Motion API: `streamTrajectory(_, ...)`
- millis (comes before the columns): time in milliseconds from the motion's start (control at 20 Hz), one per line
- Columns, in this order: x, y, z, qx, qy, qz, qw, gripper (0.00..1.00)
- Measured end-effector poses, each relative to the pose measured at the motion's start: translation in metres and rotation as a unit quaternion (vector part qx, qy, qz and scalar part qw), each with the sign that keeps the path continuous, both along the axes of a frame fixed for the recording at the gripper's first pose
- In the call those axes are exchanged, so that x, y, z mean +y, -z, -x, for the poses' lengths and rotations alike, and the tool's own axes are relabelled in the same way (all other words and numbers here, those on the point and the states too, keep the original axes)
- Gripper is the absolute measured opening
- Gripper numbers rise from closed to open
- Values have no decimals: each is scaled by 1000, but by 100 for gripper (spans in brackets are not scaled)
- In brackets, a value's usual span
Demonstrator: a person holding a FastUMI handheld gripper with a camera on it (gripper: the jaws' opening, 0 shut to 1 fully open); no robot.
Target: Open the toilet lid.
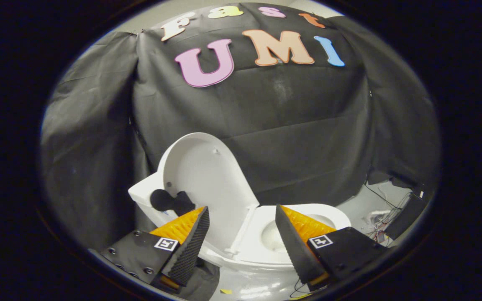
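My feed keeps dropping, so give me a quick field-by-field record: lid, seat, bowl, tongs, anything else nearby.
lid: toilet lid raised, standing upright against the tank side
seat: toilet seat down on the bowl
bowl: toilet bowl open to view between the fingers
tongs: tongs open, gripping nothing, fingers apart just short of the toilet
other: black knob-like piece beside the lid; loose cables on the floor beyond the toilet
task state: lid appears already open

Your gripper (241, 234) fingers spread, holding nothing; raised toilet lid (201, 175) at 11 o'clock, bowl (308, 211) just beyond, cables (381, 223) at 2.
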State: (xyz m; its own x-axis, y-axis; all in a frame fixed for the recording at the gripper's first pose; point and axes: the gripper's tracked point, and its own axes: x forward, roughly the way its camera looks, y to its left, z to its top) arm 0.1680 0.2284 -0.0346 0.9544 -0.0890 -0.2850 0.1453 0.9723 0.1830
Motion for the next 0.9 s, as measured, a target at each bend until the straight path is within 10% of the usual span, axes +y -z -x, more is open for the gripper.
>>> streamTrajectory(900,-149,36,67,-4,4,62,998,97)
